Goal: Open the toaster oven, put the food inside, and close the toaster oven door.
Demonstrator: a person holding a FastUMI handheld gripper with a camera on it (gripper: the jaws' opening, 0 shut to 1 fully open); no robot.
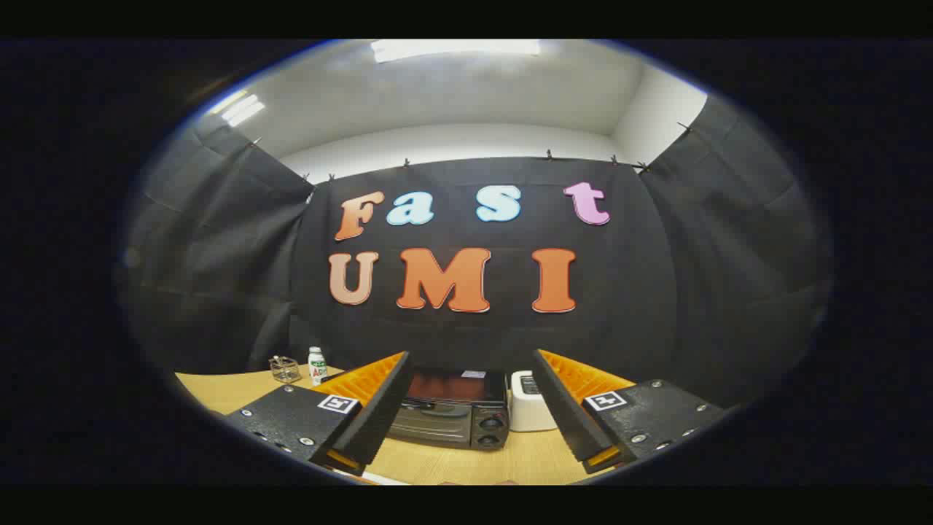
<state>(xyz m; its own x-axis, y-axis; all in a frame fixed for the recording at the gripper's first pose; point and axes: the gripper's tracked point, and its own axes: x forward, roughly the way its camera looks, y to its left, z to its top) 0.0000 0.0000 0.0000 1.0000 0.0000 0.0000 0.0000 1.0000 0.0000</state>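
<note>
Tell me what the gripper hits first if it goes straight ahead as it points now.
Probably the black toaster oven with its door closed: it sits on the wooden table ahead of the open gripper, framed between the fingers. Nothing shows in between, though depth is hard to judge.

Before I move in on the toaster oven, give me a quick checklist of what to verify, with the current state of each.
1. Gripper open, nothing between its fingers: ok.
2. Toaster oven ahead, framed between the fingers: ok.
3. Oven door shut, waiting to be opened: ok.
4. Wooden table in front of the oven free for the door to swing down: ok.
5. White appliance right beside the oven, tight on that side: not ok.
6. Food to load located: cannot tell.
</note>
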